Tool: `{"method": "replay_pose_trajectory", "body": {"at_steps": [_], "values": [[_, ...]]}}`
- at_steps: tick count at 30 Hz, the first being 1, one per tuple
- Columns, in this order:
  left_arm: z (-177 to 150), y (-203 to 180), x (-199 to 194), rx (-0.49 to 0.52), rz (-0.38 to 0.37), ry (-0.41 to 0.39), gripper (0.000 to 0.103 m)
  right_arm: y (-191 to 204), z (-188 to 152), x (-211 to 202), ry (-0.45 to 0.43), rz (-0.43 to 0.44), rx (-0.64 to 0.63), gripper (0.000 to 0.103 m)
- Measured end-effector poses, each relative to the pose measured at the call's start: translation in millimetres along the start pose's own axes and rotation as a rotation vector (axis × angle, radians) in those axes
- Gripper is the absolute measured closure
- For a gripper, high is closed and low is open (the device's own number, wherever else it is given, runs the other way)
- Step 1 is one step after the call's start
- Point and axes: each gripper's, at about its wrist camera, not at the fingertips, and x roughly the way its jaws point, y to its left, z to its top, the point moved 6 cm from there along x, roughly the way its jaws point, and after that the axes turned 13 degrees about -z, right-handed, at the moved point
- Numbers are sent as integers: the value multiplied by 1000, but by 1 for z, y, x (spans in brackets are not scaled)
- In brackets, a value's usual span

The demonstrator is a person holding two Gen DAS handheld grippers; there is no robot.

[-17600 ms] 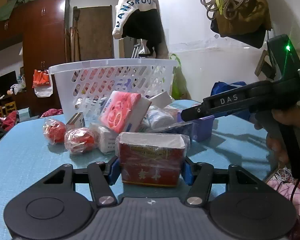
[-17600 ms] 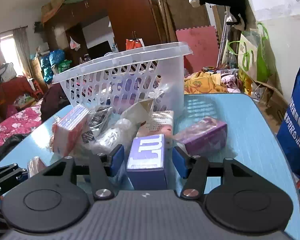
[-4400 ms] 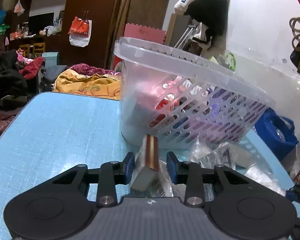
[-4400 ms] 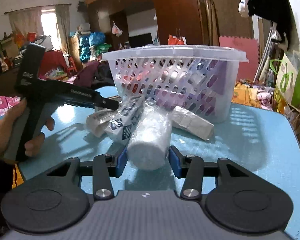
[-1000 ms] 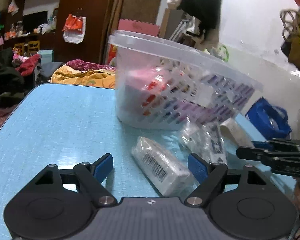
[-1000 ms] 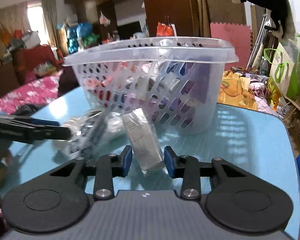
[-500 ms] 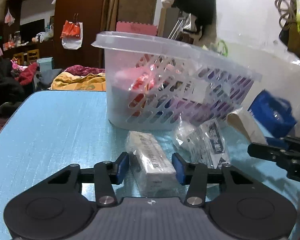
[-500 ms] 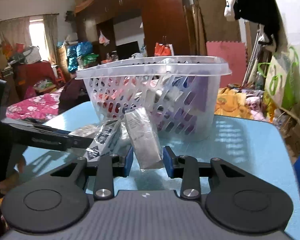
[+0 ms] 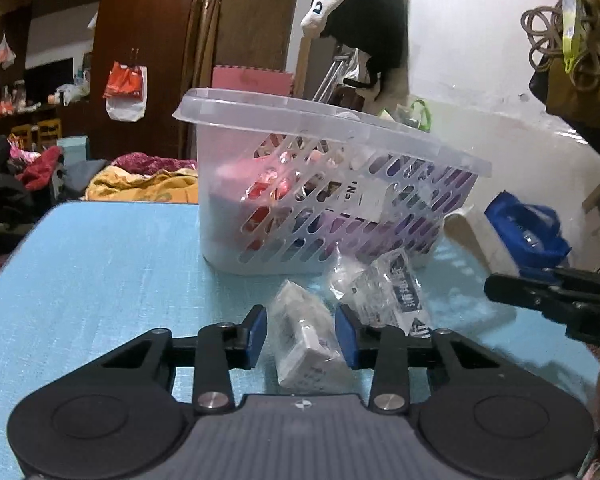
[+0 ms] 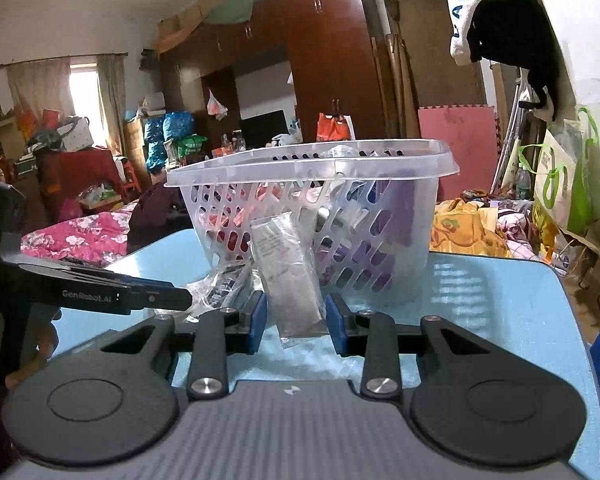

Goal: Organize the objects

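1. Jaws of the left gripper [image 9: 301,335] have just been closing onto a wrapped white box [image 9: 305,334] on the table [image 9: 100,272].
2. Right gripper [image 10: 296,318] jaws clench a silvery packet [image 10: 290,272], near the basket [image 10: 400,240].

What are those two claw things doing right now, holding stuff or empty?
Left gripper: jaws have just been closing, now shut on the wrapped white box.
Right gripper: shut on the clear plastic packet.
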Motion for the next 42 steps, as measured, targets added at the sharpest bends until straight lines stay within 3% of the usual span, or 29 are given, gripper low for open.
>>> {"method": "replay_pose_trajectory", "body": {"at_steps": [3, 6, 8, 10, 12, 17, 20, 23, 25, 30, 32, 33, 34, 37, 39, 40, 42], "values": [[-2, -7, 5, 58, 73, 26, 41, -1, 0, 0, -2, 2, 9, 67], [-3, -18, 10, 126, 97, 52, 38, -2, 0, 0, -6, 3, 15, 67], [-7, -18, 17, 147, 112, 109, 42, -2, -1, 0, -3, 9, 15, 67], [-8, -18, 21, 146, 102, 133, 58, -1, -1, 0, -8, 7, 12, 67], [-7, -16, 18, 133, 92, 122, 68, -2, -1, -1, -15, 5, 15, 67], [-1, -14, -2, 108, 74, -8, 68, -3, 0, -8, -48, 4, 27, 67], [9, -21, -18, 112, 46, -93, 68, -7, 1, -16, -70, 51, 80, 67], [35, -28, -45, 115, -7, -204, 68, -8, 14, -31, -110, 119, 142, 67], [63, -32, -56, 119, -15, -239, 68, -2, 34, -37, -143, 101, 122, 67], [140, -22, -27, 71, -1, -205, 67, 12, 115, -9, -159, 22, 31, 67], [155, -15, -3, 51, -20, -162, 58, 15, 129, 14, -134, 21, 5, 57], [160, -9, 9, 41, -7, -155, 38, 19, 134, 30, -107, 7, -20, 51], [159, -4, 17, 23, 20, -149, 25, 20, 134, 40, -95, -17, -34, 38], [148, 9, 25, -34, 66, -118, 28, 14, 129, 53, -76, -64, -41, 34], [137, 4, 6, -30, 22, -177, 27, 1, 122, 40, -82, -35, 25, 24], [130, -3, -5, -26, 6, -197, 26, -6, 117, 31, -85, -15, 62, 14], [110, -24, -21, 23, -9, -204, 21, -17, 109, 11, -108, 12, 97, 5]]}}
